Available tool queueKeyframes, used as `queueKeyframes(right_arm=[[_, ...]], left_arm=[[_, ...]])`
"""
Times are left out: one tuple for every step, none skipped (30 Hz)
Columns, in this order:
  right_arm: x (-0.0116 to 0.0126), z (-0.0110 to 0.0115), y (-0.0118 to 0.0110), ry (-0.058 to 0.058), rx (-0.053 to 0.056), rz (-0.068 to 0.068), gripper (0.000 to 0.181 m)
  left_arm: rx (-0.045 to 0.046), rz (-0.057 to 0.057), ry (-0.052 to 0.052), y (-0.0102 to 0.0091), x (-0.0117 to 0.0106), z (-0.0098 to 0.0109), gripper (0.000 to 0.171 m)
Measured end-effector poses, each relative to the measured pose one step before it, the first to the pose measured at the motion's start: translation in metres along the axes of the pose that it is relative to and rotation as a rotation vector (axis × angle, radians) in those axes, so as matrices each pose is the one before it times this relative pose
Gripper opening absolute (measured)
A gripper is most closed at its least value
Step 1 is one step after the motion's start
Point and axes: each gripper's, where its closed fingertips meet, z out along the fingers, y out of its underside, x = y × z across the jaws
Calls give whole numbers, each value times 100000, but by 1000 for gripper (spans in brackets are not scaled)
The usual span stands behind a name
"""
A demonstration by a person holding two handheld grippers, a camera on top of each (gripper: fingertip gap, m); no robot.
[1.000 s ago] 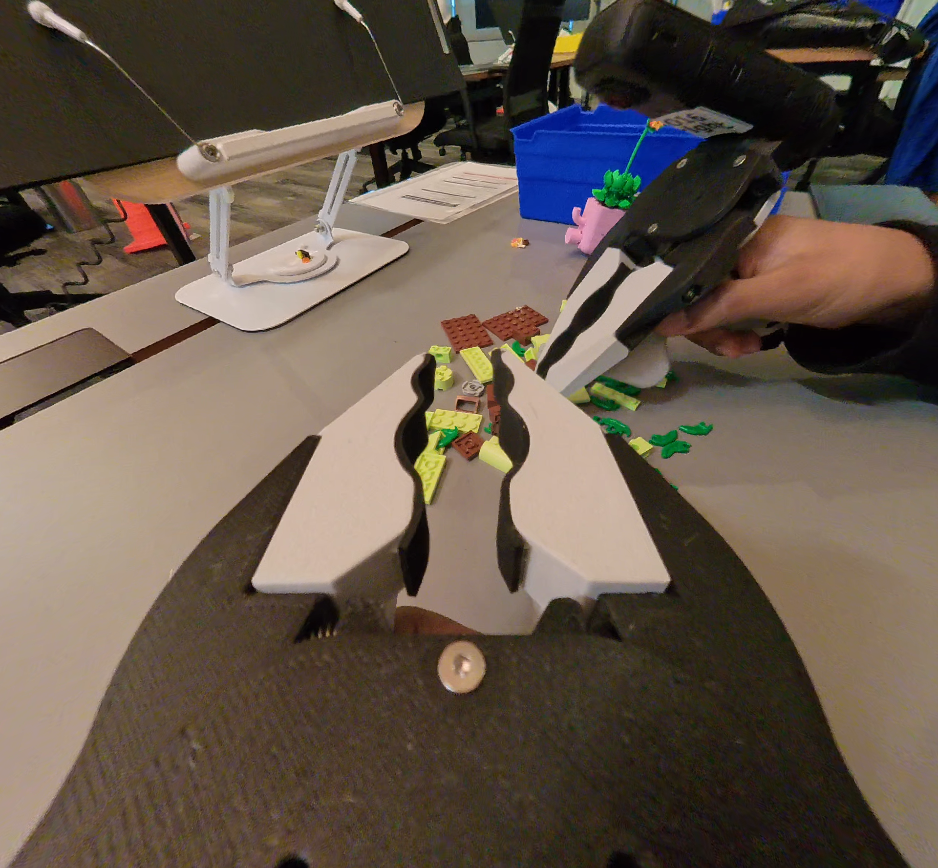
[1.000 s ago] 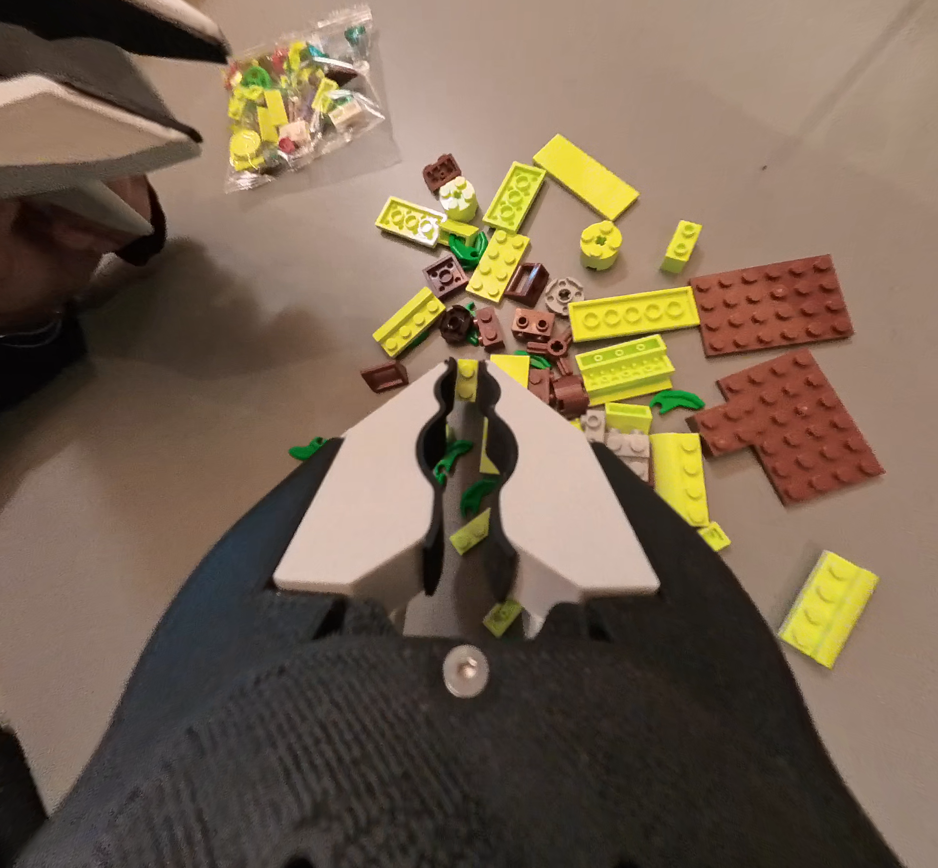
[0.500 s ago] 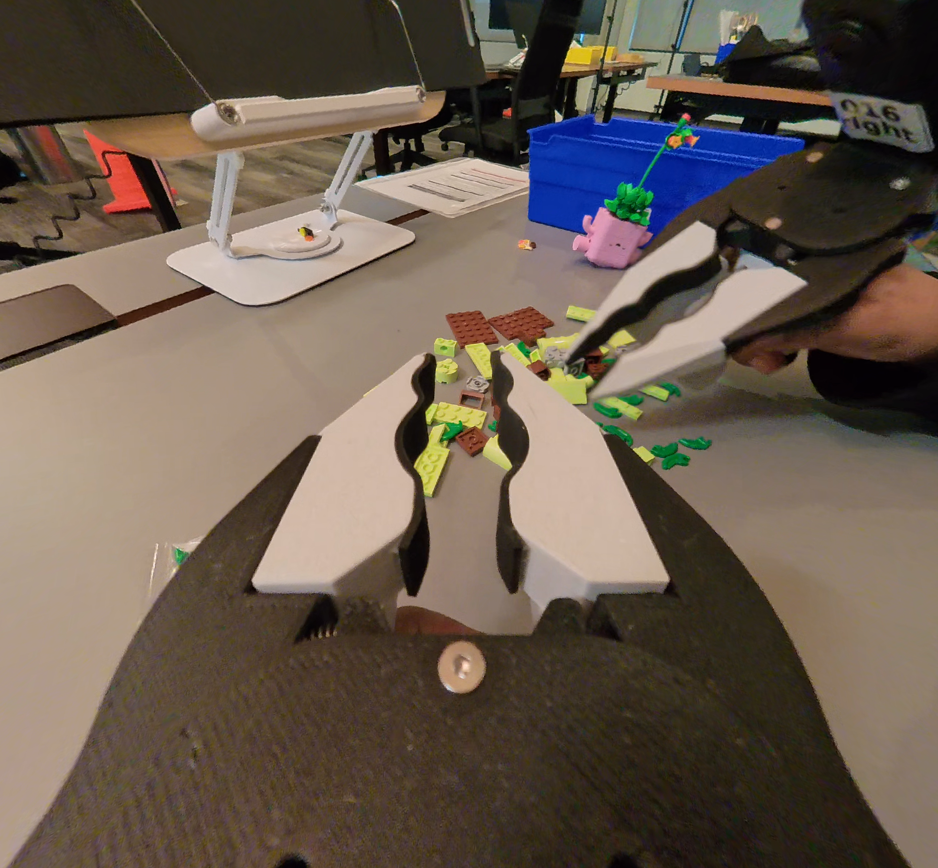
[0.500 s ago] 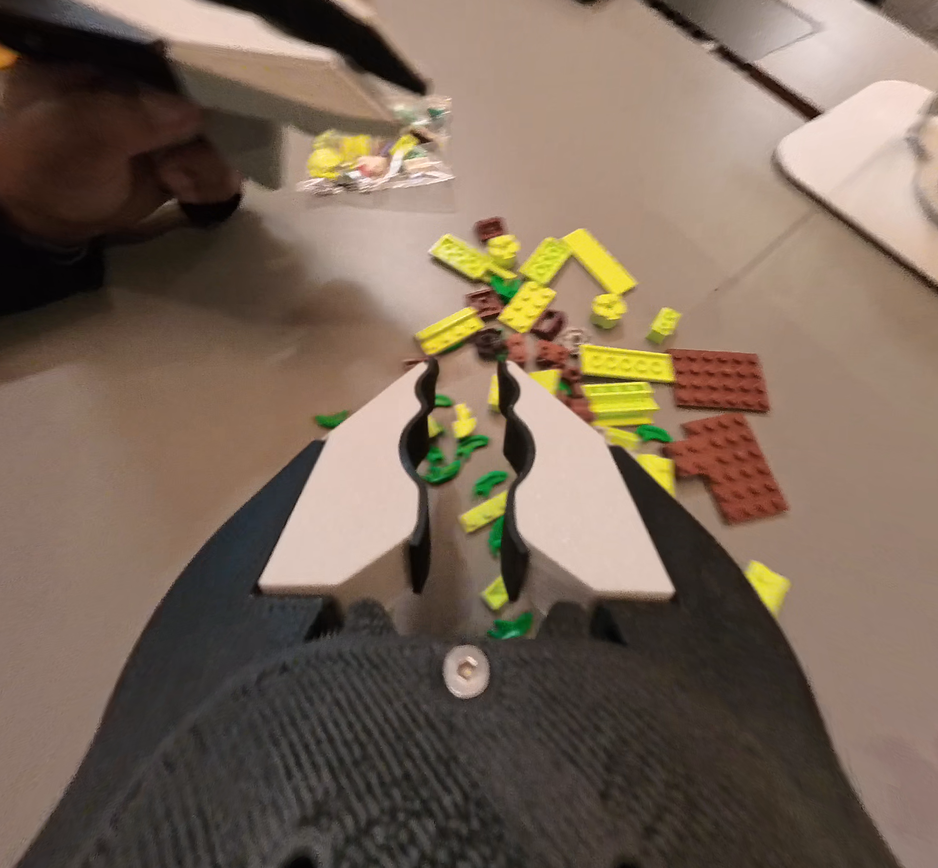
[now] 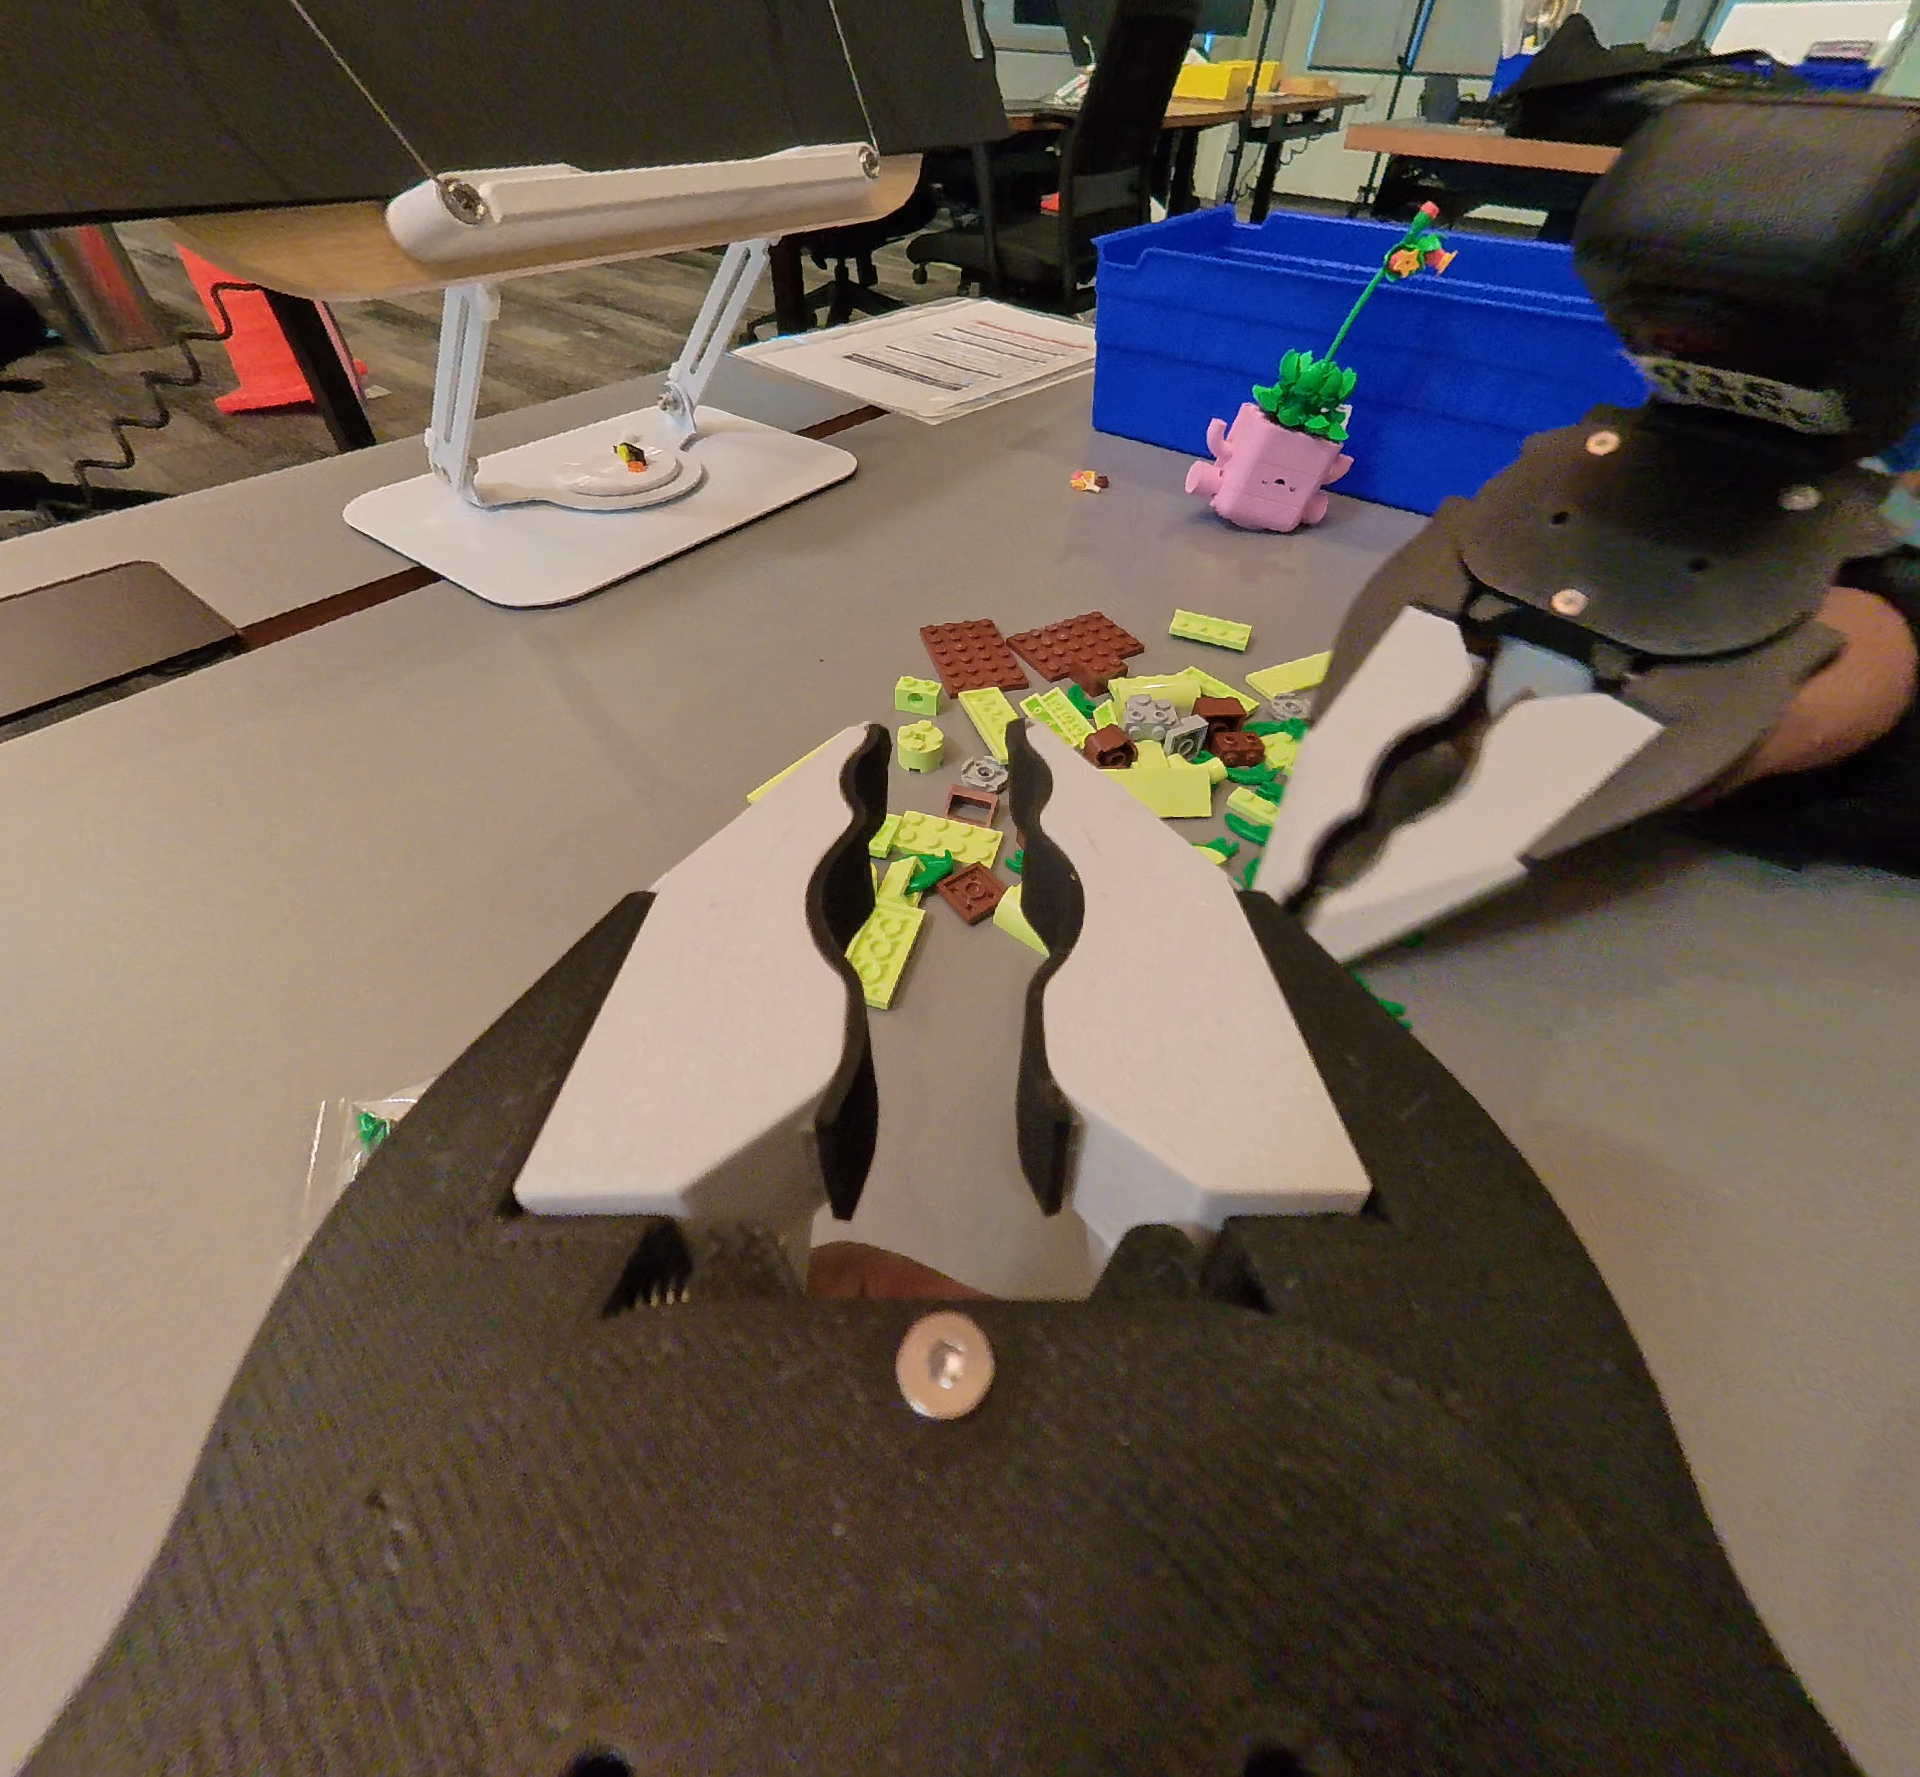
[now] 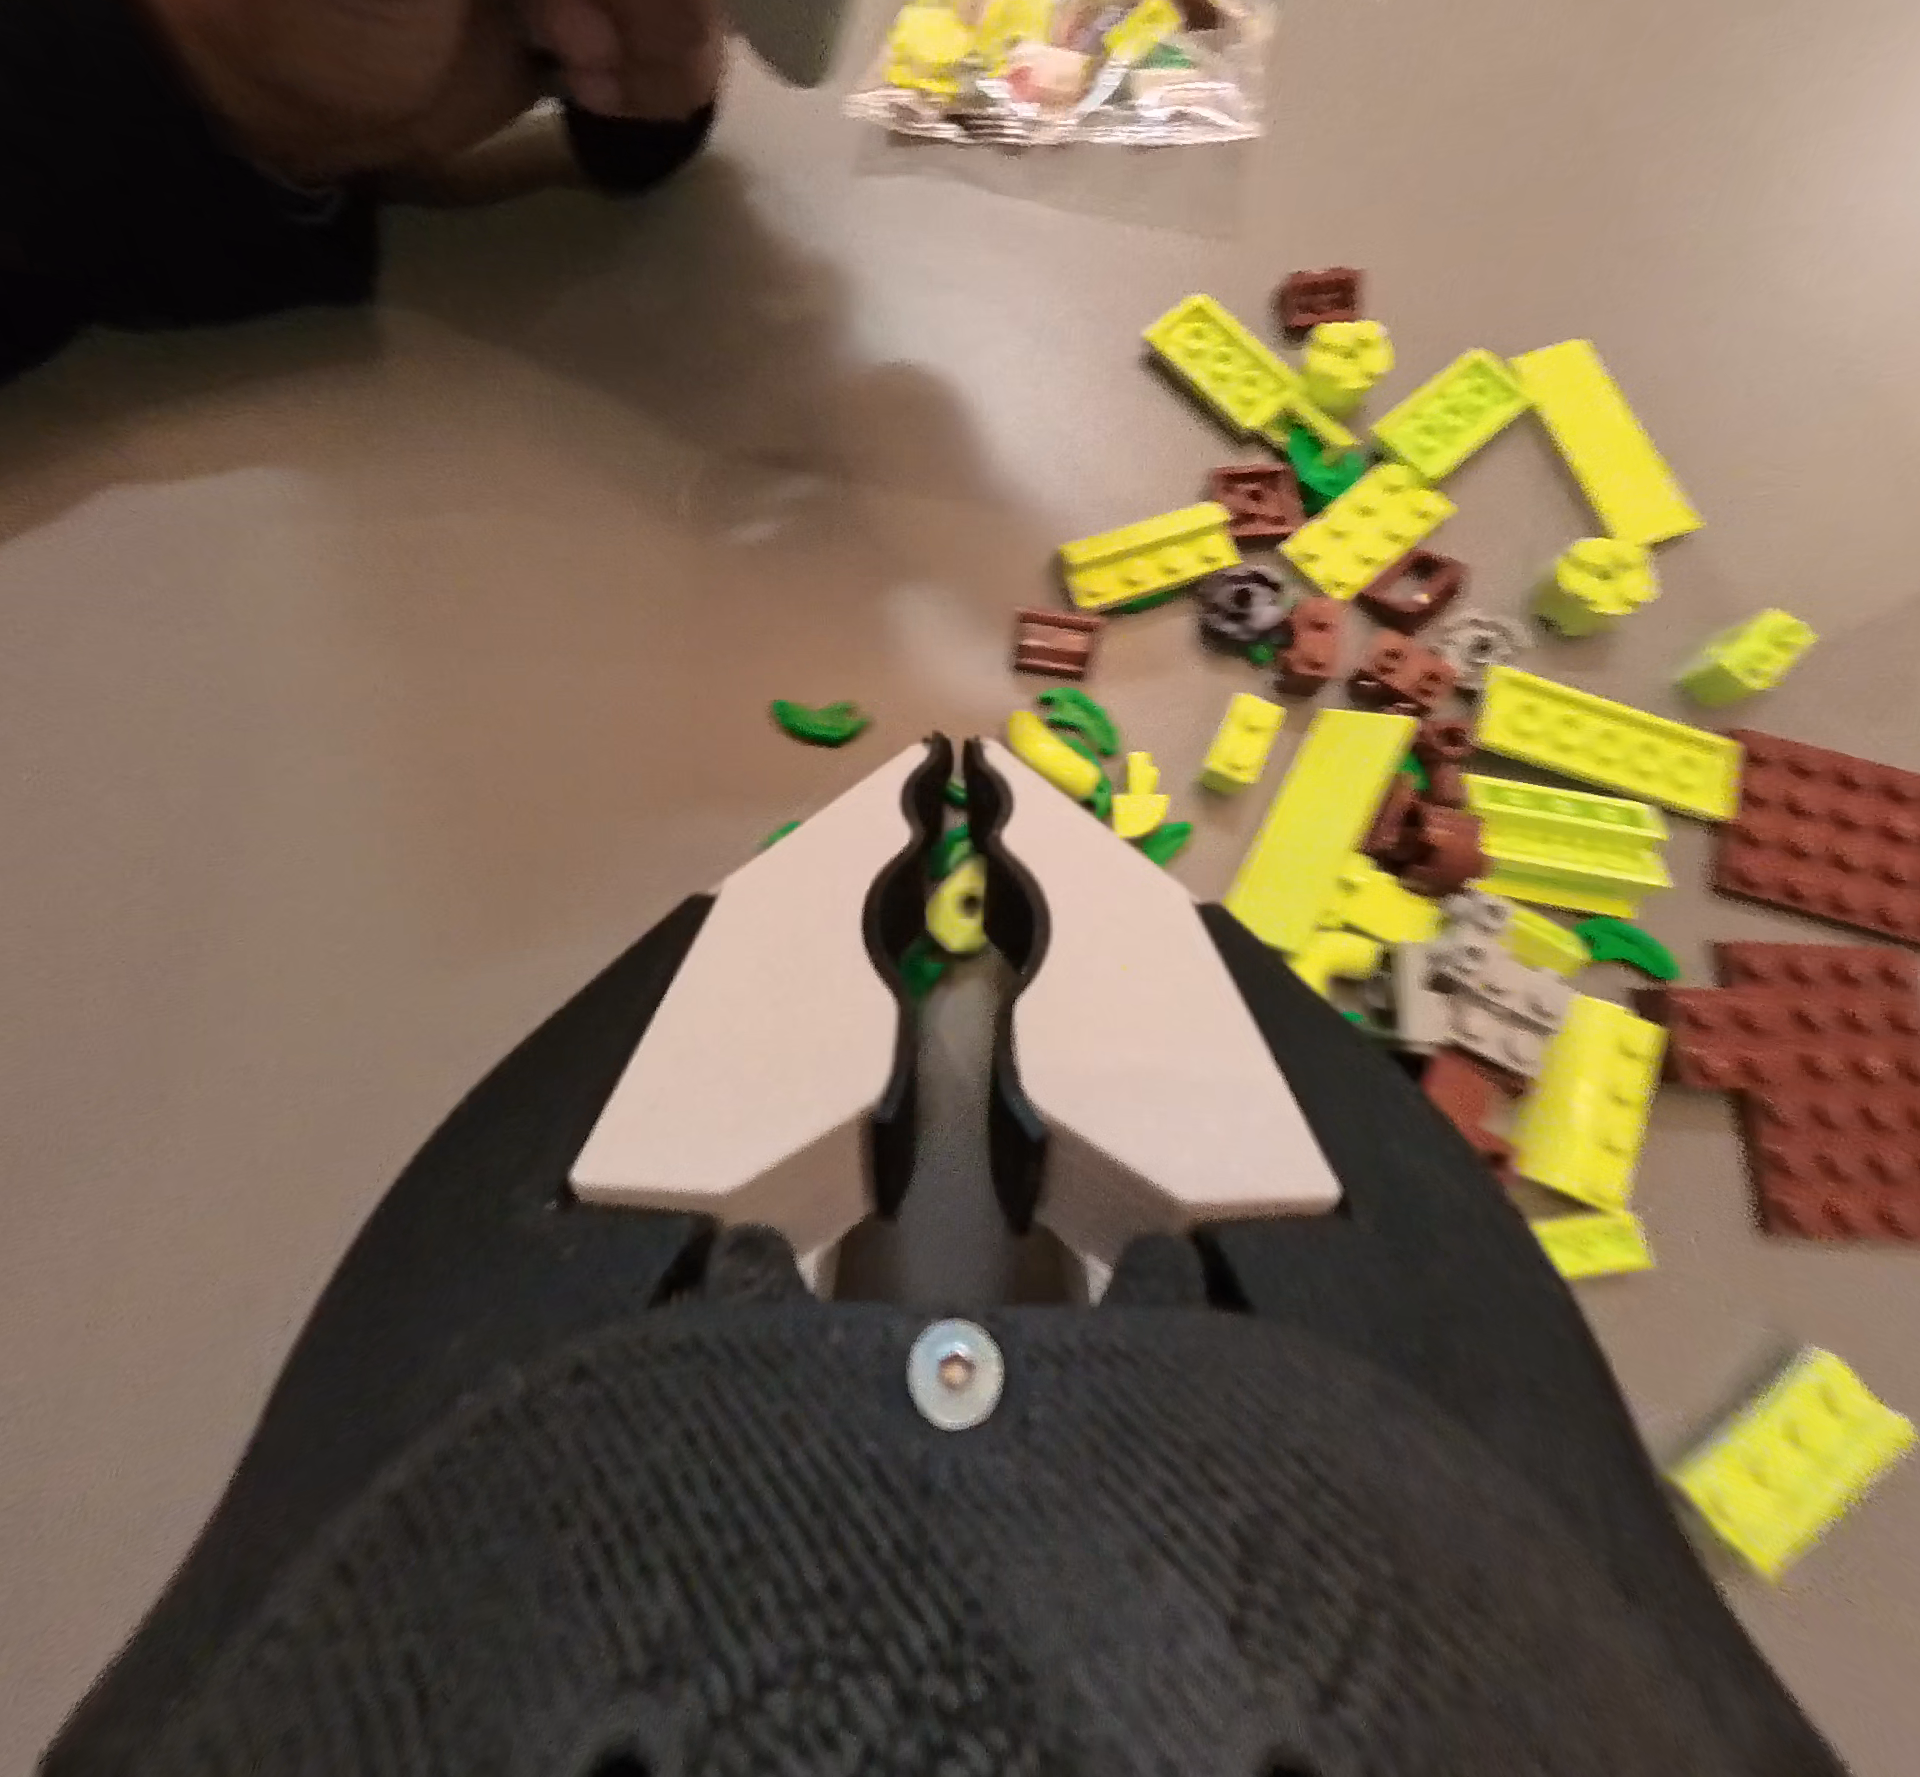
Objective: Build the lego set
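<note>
Two grippers work over a grey table (image 5: 312,844), and the build looks barely begun. At far left in the left wrist view stands a white stand (image 5: 603,501), apart from the work. Nearer, at the left edge, a sealed bag of pieces (image 6: 1060,23) lies unopened, its corner half hidden behind the tool. The left gripper (image 5: 951,751) hovers with its jaws apart and nothing between them, pointing at the loose bricks (image 5: 1091,751) scattered in the middle of the table: lime plates, brown plates (image 6: 1849,896), green leaves, none joined as far as I can see. Right of them, the right gripper (image 6: 956,756) has its tips nearly together at the pile's near edge; a small round lime piece (image 6: 956,906) shows in the gap behind the tips, but blur leaves it unclear whether anything is pinched. Farther right, a finished pink flowerpot figure (image 5: 1273,470) stands before a blue bin (image 5: 1247,314). Nearly every step remains, I judge.
</note>
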Motion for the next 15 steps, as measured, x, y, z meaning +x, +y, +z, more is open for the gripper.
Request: queueKeyframes(right_arm=[[1078,-33,-5,3831,-226,219,0],[1152,13,-22,4844,-234,-90,0],[1018,54,-35,4682,-167,-201,0],[402,5,-90,1574,89,108,0],[-250,-124,-221,-1964,884,769,1],[-540,-243,-360,-3190,2130,1285,4],[-670,-323,-383,-3641,2793,1263,7],[-839,-382,-265,-4424,2455,983,9],[-1000,-394,-94,-5314,1681,530,11],[-1175,-405,108,-6268,844,-312,11],[-1161,-362,309,-5952,-104,-1096,8],[-886,-261,539,-4085,-1389,-1165,5],[-538,-139,776,-2388,-2871,-856,3],[-253,-46,908,-1091,-3725,-471,0],[-74,31,862,-616,-3441,-130,0]], left_arm=[[-286,229,-37,31,16,35,22],[-254,256,-80,29,16,26,22],[-229,247,-60,27,19,18,22],[-159,213,-109,17,14,23,22],[-138,115,-74,15,5,17,22],[-122,22,3,13,1,11,22],[-68,-26,2,7,-7,6,22],[18,-71,31,-3,-1,2,22],[37,-151,23,-5,-17,-4,22],[-50,-254,79,3,-10,11,23],[-128,-326,152,21,-13,19,23],[-129,-308,129,12,-29,8,23],[-82,-256,71,15,-10,20,23],[-26,-195,-7,1,-27,3,23],[16,-152,-14,-4,-11,3,23]])
